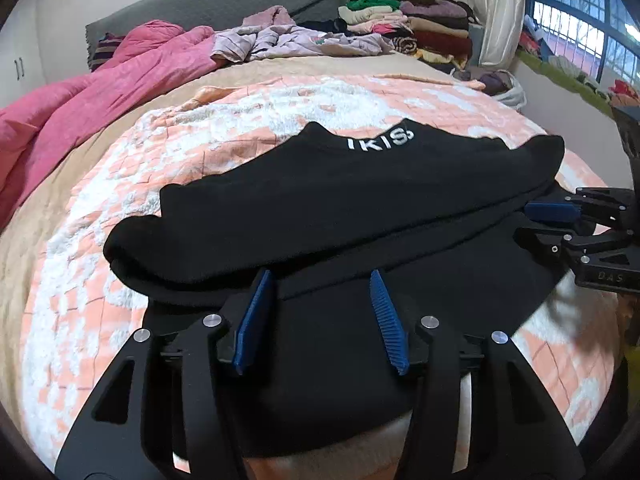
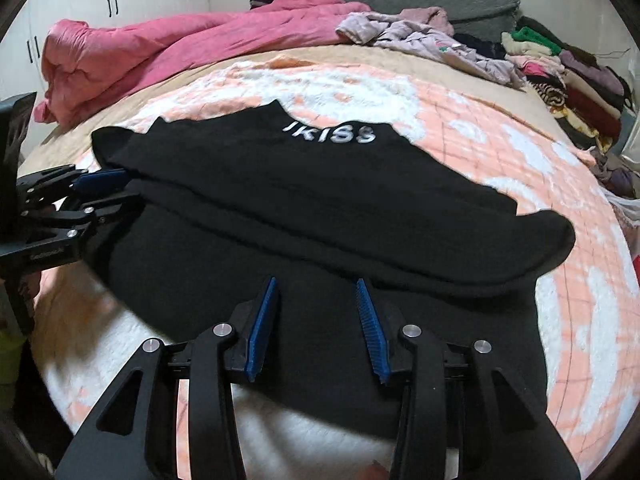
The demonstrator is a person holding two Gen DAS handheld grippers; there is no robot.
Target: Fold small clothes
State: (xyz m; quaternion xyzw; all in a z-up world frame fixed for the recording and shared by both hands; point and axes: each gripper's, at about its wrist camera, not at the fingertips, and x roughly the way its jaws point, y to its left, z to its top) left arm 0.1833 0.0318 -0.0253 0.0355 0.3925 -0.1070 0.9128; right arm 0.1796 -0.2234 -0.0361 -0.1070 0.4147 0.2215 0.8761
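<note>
The left gripper (image 1: 322, 280) had its blue pads (image 1: 254, 320) apart over the near edge of the black garment (image 1: 340, 200), with cloth beneath them, not pinched. The right gripper (image 2: 316, 288) likewise stood with its pads (image 2: 260, 328) apart above the same edge. The garment lay folded over on the peach and white blanket (image 2: 520, 152), its white lettering (image 2: 330, 133) on the far side. Beyond the garment lay a pink quilt (image 1: 100, 92) and a stack of folded clothes (image 1: 400, 20).

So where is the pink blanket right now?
The pink blanket lies bunched at the bed's far left in both views, behind the black garment and left of the crumpled lilac clothes.
</note>
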